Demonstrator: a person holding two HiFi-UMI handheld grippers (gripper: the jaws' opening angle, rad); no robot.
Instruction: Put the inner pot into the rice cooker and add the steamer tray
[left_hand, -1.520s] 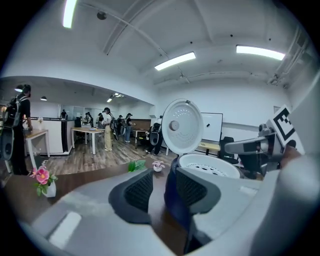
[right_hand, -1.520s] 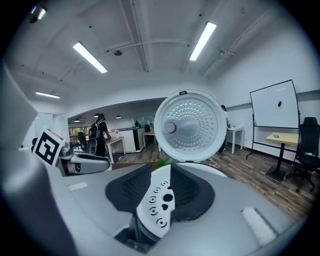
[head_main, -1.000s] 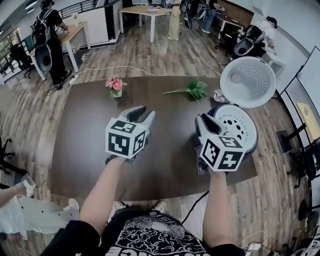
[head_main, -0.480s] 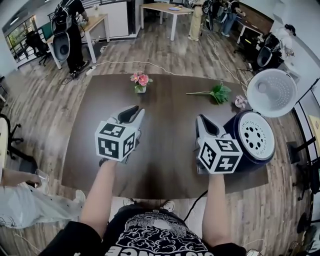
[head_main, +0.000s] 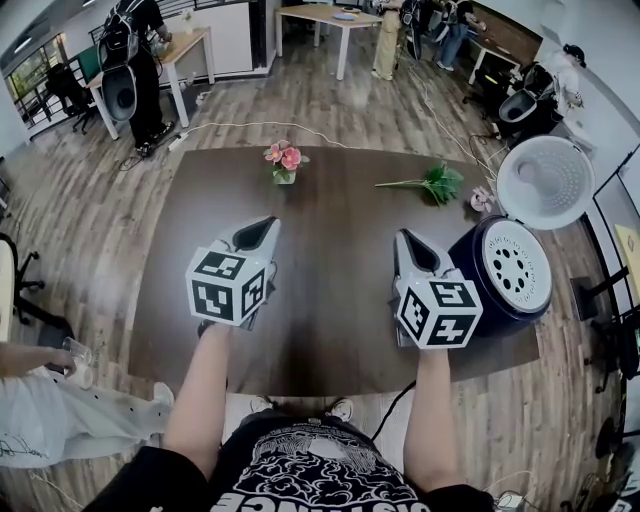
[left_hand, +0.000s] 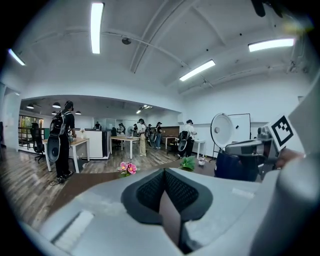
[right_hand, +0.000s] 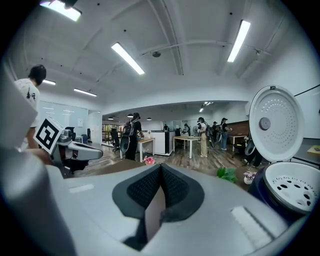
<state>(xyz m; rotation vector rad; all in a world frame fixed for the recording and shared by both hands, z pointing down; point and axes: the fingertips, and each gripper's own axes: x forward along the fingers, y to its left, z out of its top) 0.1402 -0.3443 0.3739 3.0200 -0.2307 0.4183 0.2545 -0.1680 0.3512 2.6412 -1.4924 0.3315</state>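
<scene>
Dark table (head_main: 330, 250) bears rice cooker (head_main: 468, 262); wood-plank floor (head_main: 90, 225), office desks (head_main: 322, 14) beyond.

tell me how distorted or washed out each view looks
Head view: fisheye bows the table edges, evenly lit, sharp. Left gripper view: dark round corners, the ceiling lamp blows out white. Right gripper view: same dark corners, the cooker lid bulges near the edge.

Your right gripper (head_main: 404, 240) covers the near left flank of the rice cooker (head_main: 472, 262), the steamer tray (head_main: 538, 262) hides whatever sits beneath it, and in the right gripper view the picture's edge cuts the rice cooker off.
</scene>
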